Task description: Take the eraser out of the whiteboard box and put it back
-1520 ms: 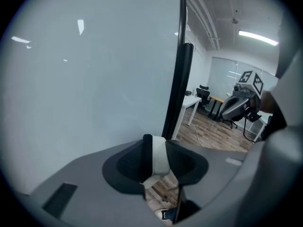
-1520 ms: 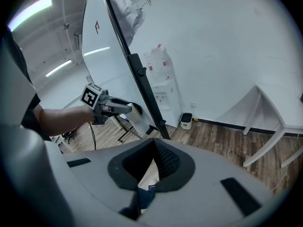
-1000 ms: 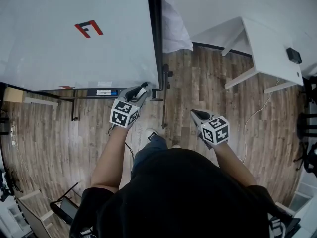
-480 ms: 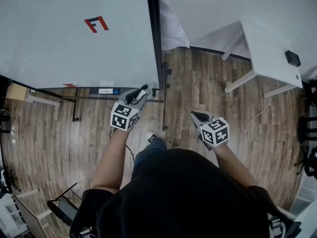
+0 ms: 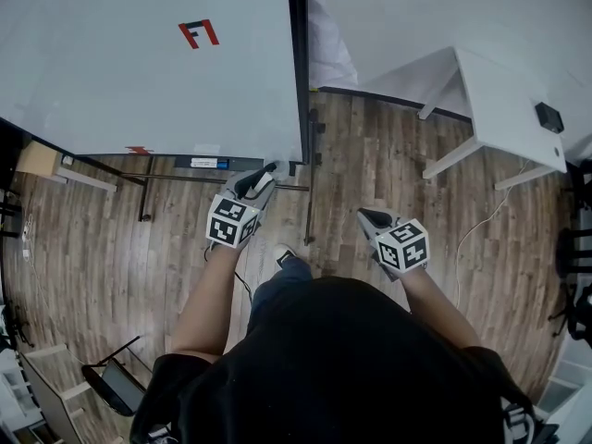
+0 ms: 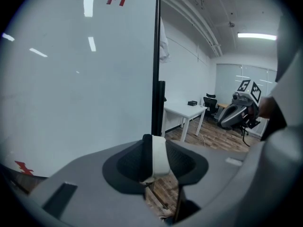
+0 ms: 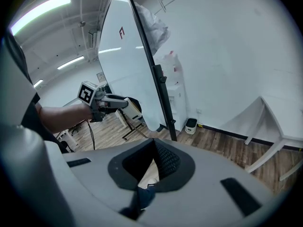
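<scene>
White, likely light and stiff: grips eraser (image 6: 160, 161) by its sides in left hand-held gripper (image 6: 154, 144); right hand-held gripper (image 7: 154, 144) closed, empty.

White table (image 5: 504, 100) on wood floor (image 5: 370, 183), small black device (image 5: 549, 117) on top; white cloth (image 5: 326, 54) hanging by wall (image 5: 416, 7)

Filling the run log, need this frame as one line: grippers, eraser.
left gripper: jaws shut on eraser | right gripper: jaws together, empty | place: by edge of whiteboard
</scene>
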`<state>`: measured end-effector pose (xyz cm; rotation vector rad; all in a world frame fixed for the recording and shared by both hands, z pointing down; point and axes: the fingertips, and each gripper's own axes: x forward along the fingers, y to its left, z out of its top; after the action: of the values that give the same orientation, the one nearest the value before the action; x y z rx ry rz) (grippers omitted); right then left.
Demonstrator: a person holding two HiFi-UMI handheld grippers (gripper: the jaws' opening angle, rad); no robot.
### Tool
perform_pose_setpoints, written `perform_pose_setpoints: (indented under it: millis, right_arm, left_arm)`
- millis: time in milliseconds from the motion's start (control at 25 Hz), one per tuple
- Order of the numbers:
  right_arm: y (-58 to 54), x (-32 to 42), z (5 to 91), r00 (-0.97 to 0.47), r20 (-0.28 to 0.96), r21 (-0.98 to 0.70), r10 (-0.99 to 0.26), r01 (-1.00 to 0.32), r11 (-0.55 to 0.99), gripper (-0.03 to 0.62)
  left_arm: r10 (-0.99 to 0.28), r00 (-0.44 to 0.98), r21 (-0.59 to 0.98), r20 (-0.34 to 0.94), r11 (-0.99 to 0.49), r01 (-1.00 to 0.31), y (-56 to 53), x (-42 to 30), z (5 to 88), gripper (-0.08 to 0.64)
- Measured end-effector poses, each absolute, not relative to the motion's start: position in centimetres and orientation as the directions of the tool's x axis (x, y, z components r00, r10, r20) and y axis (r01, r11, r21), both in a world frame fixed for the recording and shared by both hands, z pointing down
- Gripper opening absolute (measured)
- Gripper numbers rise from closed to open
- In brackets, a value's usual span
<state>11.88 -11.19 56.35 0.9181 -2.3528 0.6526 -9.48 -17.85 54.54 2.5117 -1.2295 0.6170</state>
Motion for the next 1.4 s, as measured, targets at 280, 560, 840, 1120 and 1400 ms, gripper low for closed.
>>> perform_pose_setpoints:
  millis: [280, 560, 840, 1120, 1400]
  right_arm:
    - [-9.8, 11.7, 56.0, -0.642, 0.622, -0.23, -0.449, -0.698, 0.678, -0.005]
    - [-8.4, 11.4, 55.8, -0.653, 0.619, -0.224, -0.436, -0.679, 0.699, -0.006]
    - [-7.4, 11.3, 55.3, -0.663, 0.61, -0.217, -0.433, -0.666, 0.714, -0.005]
    - [-6.2, 11.4, 55.2, -0.667, 0.611, -0.212, -0.426, -0.656, 0.724, -0.005]
    - [-5.4, 11.4, 55.3, -0.667, 0.616, -0.209, -0.419, -0.651, 0.73, -0.006]
  left_arm:
    - [-0.693, 0.525, 0.056, 0.494, -0.577, -0.815, -15.3, -10.3, 54.6, 0.147]
    - [-0.705, 0.504, 0.055, 0.499, -0.554, -0.831, -12.6, -11.2, 54.8, 0.147]
    - [-0.717, 0.483, 0.056, 0.502, -0.53, -0.846, -10.3, -11.8, 54.9, 0.147]
    - [-0.725, 0.467, 0.058, 0.506, -0.512, -0.857, -8.1, -12.1, 55.3, 0.147]
    - [-0.731, 0.456, 0.062, 0.508, -0.497, -0.865, -6.7, -12.5, 55.6, 0.147]
